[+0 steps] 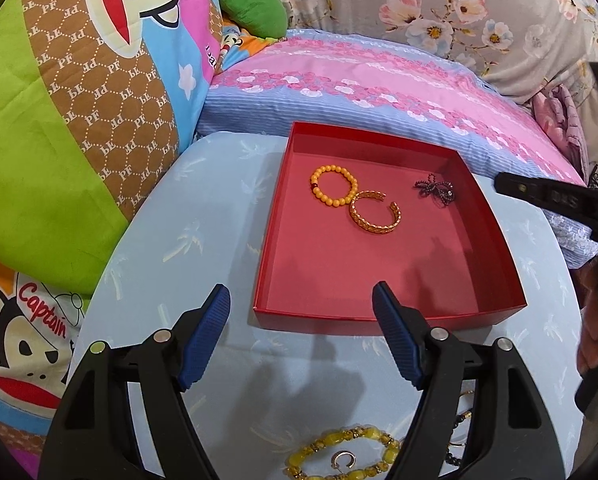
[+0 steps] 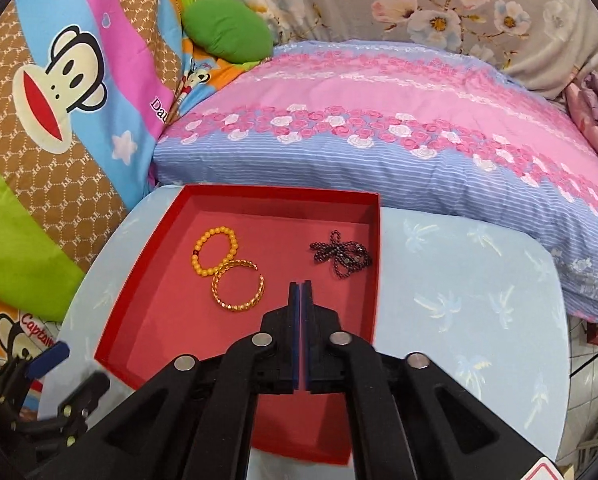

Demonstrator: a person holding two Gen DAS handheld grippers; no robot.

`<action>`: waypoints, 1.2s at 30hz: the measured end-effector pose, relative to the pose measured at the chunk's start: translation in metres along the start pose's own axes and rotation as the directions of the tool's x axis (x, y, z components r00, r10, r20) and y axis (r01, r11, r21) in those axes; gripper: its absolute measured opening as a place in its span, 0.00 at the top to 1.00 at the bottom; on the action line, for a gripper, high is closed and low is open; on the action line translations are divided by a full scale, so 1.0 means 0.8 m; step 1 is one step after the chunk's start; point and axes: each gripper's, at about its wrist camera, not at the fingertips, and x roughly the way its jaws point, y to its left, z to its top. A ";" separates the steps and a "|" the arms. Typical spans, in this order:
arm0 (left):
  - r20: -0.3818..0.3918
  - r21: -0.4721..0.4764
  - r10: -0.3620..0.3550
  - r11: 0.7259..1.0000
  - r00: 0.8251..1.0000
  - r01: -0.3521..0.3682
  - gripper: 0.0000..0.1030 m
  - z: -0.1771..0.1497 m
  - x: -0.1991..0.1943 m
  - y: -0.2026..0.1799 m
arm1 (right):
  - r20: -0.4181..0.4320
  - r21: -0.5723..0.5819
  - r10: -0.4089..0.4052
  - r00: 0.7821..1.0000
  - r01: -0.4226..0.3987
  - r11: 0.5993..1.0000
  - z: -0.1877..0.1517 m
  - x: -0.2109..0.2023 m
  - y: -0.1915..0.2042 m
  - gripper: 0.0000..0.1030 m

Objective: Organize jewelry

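Observation:
A red open box (image 1: pixel 495 236) (image 2: pixel 139 280) sits on a light blue table. Inside lie an orange bead bracelet (image 1: pixel 333 185) (image 2: pixel 215 252), a gold cuff bangle (image 1: pixel 375 212) (image 2: pixel 238 285) touching it, and a dark bead piece (image 1: pixel 436 192) (image 2: pixel 341 258). My left gripper (image 1: pixel 301 334) is open and empty, just short of the box's near wall. A yellow bead bracelet (image 1: pixel 341 456), a small gold ring (image 1: pixel 343 460) and dark beads (image 1: pixel 459 432) lie on the table under it. My right gripper (image 2: pixel 301 286) is shut with nothing between its pads, above the box floor; it shows in the left wrist view (image 1: pixel 503 184).
The blue table (image 1: pixel 219 240) (image 2: pixel 459 300) has rounded edges. A pink and blue striped pillow (image 1: pixel 379 88) (image 2: pixel 379 128) lies behind the box. A cartoon monkey quilt (image 1: pixel 79 100) (image 2: pixel 59 100) is on the left, with a green cushion (image 1: pixel 251 4) (image 2: pixel 227 28) behind.

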 end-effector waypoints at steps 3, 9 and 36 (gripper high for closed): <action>0.003 0.005 0.004 1.000 1.000 -0.004 0.32 0.001 0.000 0.001 | -0.041 0.024 -0.008 0.999 0.009 1.000 0.017 0.040 -0.004 0.67; -0.002 0.000 0.014 1.000 1.000 -0.014 0.32 0.008 0.010 0.010 | -0.124 0.015 -0.080 0.989 0.083 0.996 0.039 0.118 -0.001 0.66; -0.036 -0.010 -0.009 1.000 0.999 0.008 0.32 -0.014 0.008 0.010 | 0.040 0.062 0.076 0.996 -0.078 0.995 -0.041 -0.051 0.001 0.97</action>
